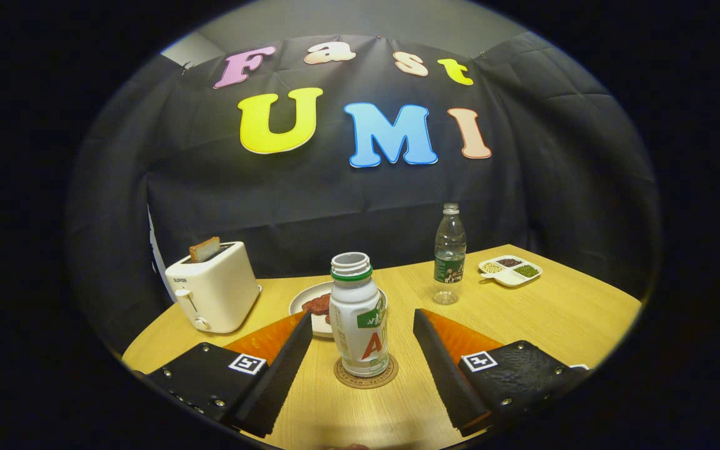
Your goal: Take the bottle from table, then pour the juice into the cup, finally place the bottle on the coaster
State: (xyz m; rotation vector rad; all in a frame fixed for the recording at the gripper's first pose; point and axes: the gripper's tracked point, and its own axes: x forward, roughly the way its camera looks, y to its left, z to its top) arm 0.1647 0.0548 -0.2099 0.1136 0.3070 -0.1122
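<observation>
On the light wooden table (560, 312), the black two-finger gripper (360, 331) stands wide open and holds nothing, its fingers flanking without touching the uncapped white plastic bottle with green neck ring (358, 322), which stands upright on the round brown coaster (366, 379).

Table (560, 312): toaster (213, 287), plate (304, 301), coaster (366, 377).

White bottle (359, 315) (cap off) stands upright on the round coaster (366, 378).
</observation>
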